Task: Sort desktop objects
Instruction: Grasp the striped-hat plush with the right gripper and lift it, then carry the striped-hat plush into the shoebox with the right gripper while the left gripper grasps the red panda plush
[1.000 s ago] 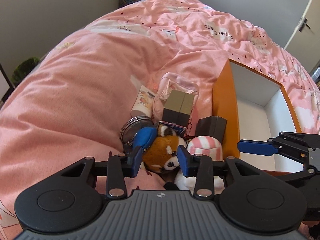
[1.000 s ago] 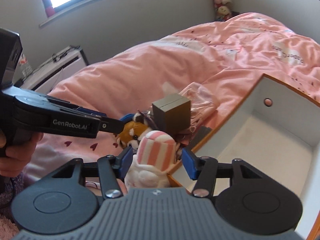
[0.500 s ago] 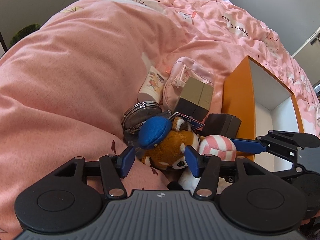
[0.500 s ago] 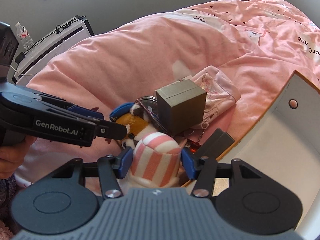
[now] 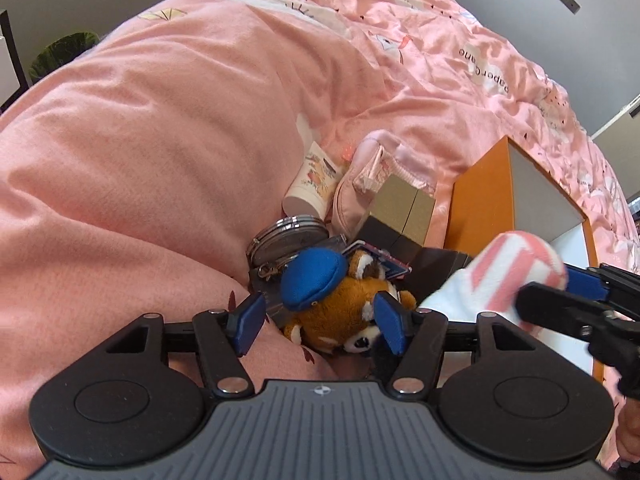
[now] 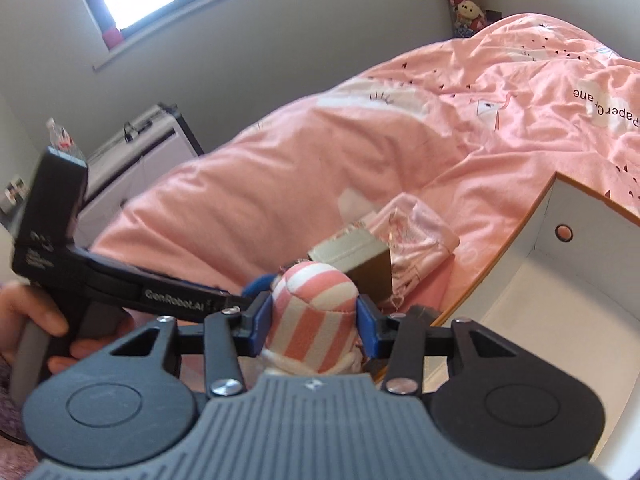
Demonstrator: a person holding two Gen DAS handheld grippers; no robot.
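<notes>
My right gripper (image 6: pixel 314 318) is shut on a pink-and-white striped plush toy (image 6: pixel 312 308) and holds it lifted beside the box; the toy also shows in the left wrist view (image 5: pixel 504 276). My left gripper (image 5: pixel 320 324) is open, its fingers on either side of a brown raccoon plush with a blue cap (image 5: pixel 336 304) that lies on the pink duvet (image 5: pixel 160 160). An orange box with a white inside (image 6: pixel 560 300) stands to the right and also shows in the left wrist view (image 5: pixel 480 208).
Beside the raccoon lie a round metal tin (image 5: pixel 286 236), a small white tube (image 5: pixel 312 188), a pink pouch (image 5: pixel 372 176), a grey-gold cube box (image 5: pixel 400 216) and a dark box (image 5: pixel 436 268). A white cabinet (image 6: pixel 136 152) stands by the wall.
My right gripper has closed on the striped plush and lifted it up off the pile. My left gripper has stayed open around the raccoon plush.
</notes>
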